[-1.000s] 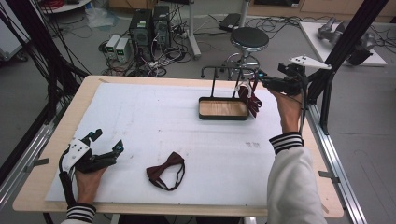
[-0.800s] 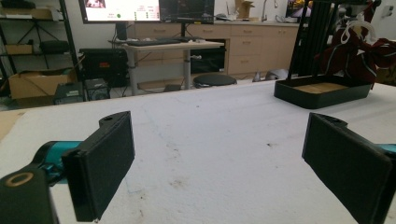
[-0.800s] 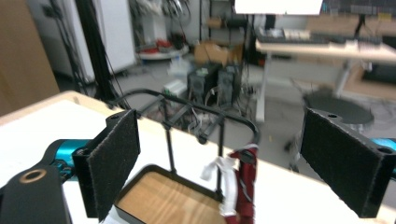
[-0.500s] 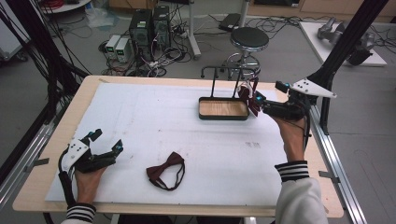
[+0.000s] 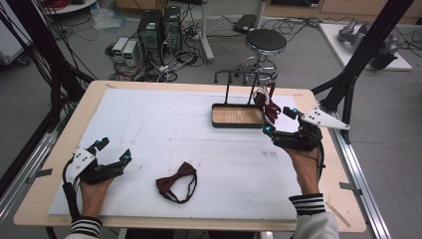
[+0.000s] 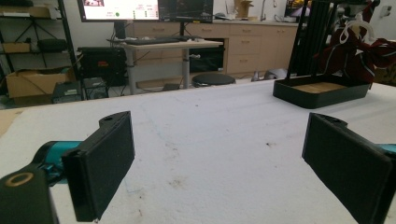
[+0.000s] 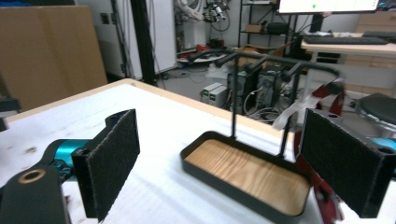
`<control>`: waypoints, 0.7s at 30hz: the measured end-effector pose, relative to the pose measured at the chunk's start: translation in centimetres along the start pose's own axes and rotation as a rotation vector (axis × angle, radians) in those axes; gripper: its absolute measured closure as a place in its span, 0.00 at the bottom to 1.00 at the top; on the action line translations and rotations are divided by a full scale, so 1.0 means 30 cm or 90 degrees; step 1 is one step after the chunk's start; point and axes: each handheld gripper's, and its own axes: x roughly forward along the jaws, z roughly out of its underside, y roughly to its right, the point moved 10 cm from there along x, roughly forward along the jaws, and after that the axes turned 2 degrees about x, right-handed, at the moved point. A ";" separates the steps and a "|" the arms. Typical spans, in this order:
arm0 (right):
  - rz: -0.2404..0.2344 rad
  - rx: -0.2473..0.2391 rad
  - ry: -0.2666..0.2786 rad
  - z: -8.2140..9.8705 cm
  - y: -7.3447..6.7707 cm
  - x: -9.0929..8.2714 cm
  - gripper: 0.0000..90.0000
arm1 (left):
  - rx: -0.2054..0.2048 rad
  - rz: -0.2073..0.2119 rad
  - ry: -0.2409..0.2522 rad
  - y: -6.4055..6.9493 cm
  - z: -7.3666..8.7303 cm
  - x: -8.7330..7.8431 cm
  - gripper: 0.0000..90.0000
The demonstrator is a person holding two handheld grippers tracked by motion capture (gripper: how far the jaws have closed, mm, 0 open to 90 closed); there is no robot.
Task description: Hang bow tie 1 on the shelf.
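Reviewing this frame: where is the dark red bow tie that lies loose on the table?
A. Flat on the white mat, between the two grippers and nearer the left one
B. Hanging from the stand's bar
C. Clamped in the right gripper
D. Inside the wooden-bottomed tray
A: the bow tie lies flat on the white mat, closer to the left gripper than to the right gripper, whose jaws stand open and hold nothing.

Bow tie [image 5: 176,182] lies near the table's front (tray [image 5: 238,116] behind, right).
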 end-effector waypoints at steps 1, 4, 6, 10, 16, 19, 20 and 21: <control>-0.003 -0.001 0.004 0.008 -0.008 -0.004 0.13 | 0.002 0.001 0.000 0.001 0.000 0.000 0.11; -0.011 -0.003 0.003 0.038 -0.037 -0.011 0.13 | 0.002 0.000 0.002 0.002 -0.001 0.000 0.11; -0.019 -0.006 0.002 0.058 -0.059 -0.011 0.13 | 0.002 0.000 0.002 0.002 -0.001 0.000 0.11; -0.026 -0.010 -0.006 0.100 -0.093 -0.009 0.13 | 0.004 -0.002 0.002 0.003 -0.001 0.000 0.11; -0.033 -0.008 -0.012 0.151 -0.120 -0.008 0.13 | 0.006 -0.001 0.004 0.004 -0.001 -0.001 0.11; -0.034 -0.001 -0.013 0.168 -0.126 -0.010 0.13 | 0.004 -0.001 0.004 0.003 -0.001 -0.001 0.11; -0.036 0.002 -0.014 0.174 -0.128 -0.010 0.13 | 0.005 -0.001 0.004 0.004 -0.001 -0.001 0.11; -0.036 0.003 -0.014 0.179 -0.131 -0.010 0.13 | 0.006 0.000 0.003 0.004 -0.001 -0.001 0.11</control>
